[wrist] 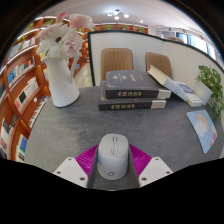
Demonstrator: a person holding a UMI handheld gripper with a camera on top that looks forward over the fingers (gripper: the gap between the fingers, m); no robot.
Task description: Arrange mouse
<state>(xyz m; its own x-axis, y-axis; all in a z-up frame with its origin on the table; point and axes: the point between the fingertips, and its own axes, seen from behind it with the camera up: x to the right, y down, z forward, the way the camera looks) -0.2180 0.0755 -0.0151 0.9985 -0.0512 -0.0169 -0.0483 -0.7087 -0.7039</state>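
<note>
Here the claw stands spread, its two white fingers with magenta pads flanking a smooth, pale grey, domed plastic computer mouse that rests on the grey bench. The mouse lies between the fingers, lengthwise along them; whether the pads already press on its flanks cannot be told, though they sit very near its sides.

Handling, as a judgement: the mouse looks light and rigid, with a glossy, rounded shell that may slip upward out of a pinch. The best hold seems to be low on its two long flanks, near the widest part, clear of the scroll wheel and buttons.

Open room: bare bench surface lies just ahead of the mouse. Beyond it, a stack of two dark hardback books blocks the straight path, with an open white booklet to its right. A white vase holding pale flowers stands ahead to the left, tall and probably easy to tip. A blue-covered booklet lies right of the claw, near the bench edge. Wooden bookshelves rise past the left edge.
</note>
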